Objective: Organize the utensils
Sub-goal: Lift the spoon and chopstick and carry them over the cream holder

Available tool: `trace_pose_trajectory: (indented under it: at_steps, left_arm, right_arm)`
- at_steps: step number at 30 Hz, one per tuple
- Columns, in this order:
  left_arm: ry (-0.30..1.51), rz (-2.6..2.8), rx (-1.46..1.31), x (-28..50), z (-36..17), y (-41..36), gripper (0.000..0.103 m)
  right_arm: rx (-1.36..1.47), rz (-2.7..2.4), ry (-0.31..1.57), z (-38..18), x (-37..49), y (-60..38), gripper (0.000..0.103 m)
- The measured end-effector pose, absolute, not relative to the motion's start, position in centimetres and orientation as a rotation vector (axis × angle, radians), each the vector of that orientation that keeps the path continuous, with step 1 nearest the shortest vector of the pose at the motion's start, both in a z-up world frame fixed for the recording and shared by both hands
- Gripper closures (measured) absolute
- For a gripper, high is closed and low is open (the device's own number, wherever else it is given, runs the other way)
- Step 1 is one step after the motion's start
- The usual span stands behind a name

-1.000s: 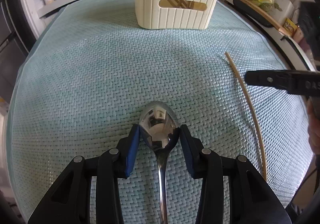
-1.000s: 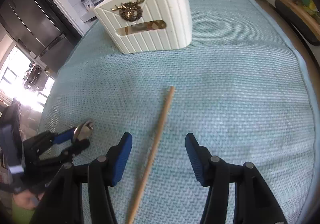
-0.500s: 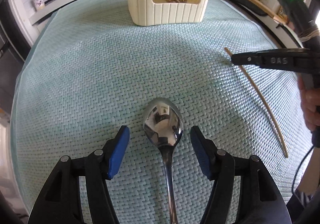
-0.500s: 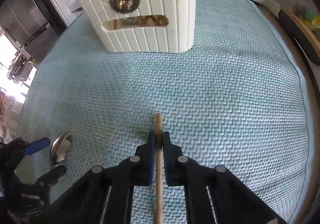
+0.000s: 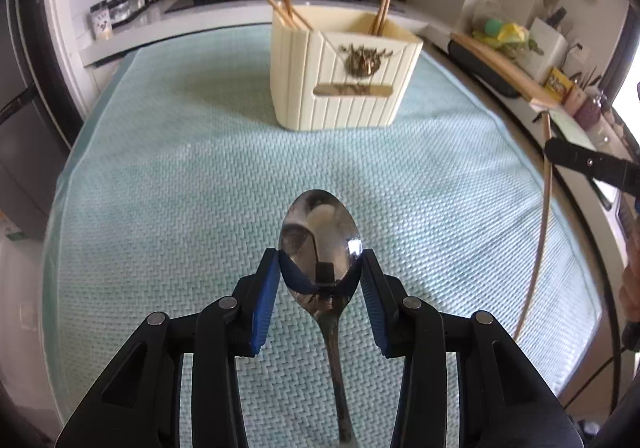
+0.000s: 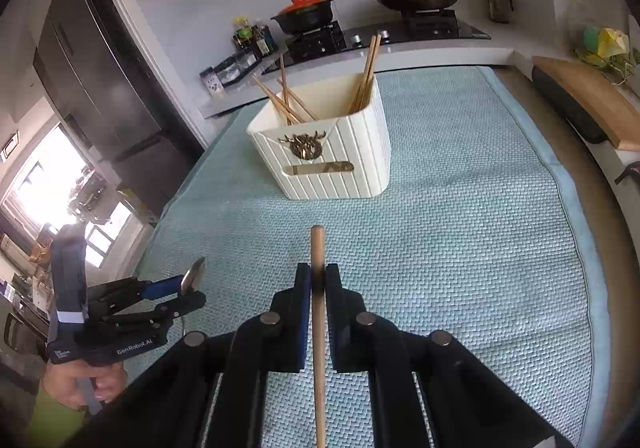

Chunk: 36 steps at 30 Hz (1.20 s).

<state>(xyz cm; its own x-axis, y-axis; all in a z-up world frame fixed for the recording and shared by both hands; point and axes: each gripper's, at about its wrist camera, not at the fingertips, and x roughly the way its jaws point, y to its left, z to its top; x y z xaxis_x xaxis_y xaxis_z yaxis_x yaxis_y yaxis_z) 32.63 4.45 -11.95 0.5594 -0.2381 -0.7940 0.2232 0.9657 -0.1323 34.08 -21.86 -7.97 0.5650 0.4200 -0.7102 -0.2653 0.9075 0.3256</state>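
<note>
The left gripper [image 5: 320, 260] fingers are closing on the spoon [image 5: 320, 244] bowl, while the right gripper [image 6: 318, 280] fingers clamp a chopstick [image 6: 318, 248] above the surface [image 6: 460, 248].

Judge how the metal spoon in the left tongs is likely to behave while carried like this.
The spoon looks polished, so it is probably slippery. The left tongs, closing, pinch only its curved bowl edges, and the long handle hangs back unsupported, so it may pivot or slide out. It appears rigid, unlikely to bend.
</note>
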Motion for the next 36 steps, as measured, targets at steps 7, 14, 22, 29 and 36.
trace_pose_trajectory:
  at_steps: [7, 14, 22, 29, 36]
  left_arm:
    - [0.824, -0.292, -0.037, 30.9, -8.0, 4.4, 0.063]
    - [0.758, -0.293, -0.067, 29.2, -6.5, 5.3, 0.064]
    - [0.713, -0.288, -0.078, 27.9, -5.7, 5.8, 0.064]
    - [0.698, -0.285, -0.098, 27.5, -5.2, 6.1, 0.065]
    - [0.647, -0.300, -0.103, 27.3, -2.7, 5.9, 0.065]
  right_arm:
    - [0.182, 0.404, 0.780, -4.7, 30.8, -22.7, 0.096]
    - [0.140, 0.403, 0.709, -2.5, 28.6, -22.7, 0.096]
    - [0.108, 0.397, 0.645, -0.2, 27.2, -22.7, 0.096]
    - [0.106, 0.409, 0.634, 0.4, 27.1, -22.5, 0.096]
    - [0.092, 0.392, 0.580, 2.1, 27.4, -22.4, 0.096]
